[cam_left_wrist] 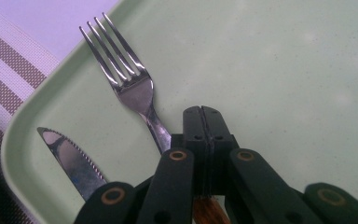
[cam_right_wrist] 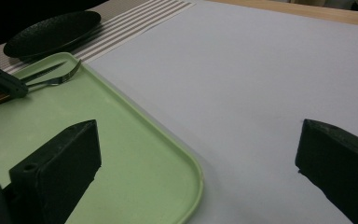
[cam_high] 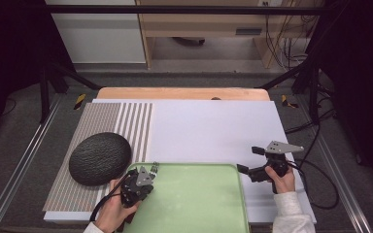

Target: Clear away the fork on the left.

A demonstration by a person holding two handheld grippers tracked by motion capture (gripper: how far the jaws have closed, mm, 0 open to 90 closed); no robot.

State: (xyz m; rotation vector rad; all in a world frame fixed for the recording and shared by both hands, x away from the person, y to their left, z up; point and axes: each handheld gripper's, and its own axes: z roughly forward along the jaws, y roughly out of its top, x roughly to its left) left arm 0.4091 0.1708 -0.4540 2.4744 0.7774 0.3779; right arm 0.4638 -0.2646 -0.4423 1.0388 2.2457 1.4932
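A steel fork (cam_left_wrist: 133,88) and a serrated knife (cam_left_wrist: 70,161) lie side by side in the near left corner of a pale green tray (cam_high: 194,199). My left gripper (cam_left_wrist: 203,112) is shut, its jaws pressed together just above the tray, right of the fork's neck. The fork's neck runs back under the gripper, and a brown handle end shows beneath it. In the high view the left gripper (cam_high: 147,175) sits over the tray's left corner. My right gripper (cam_high: 250,160) hangs open over the white board, right of the tray, with nothing between its fingers (cam_right_wrist: 60,163).
A round black textured plate (cam_high: 99,158) rests on a striped placemat (cam_high: 126,126) left of the tray. The white board (cam_high: 213,126) stretches bare behind and to the right. A wooden table edge (cam_high: 184,93) lies beyond it, and a cable trails from the right gripper.
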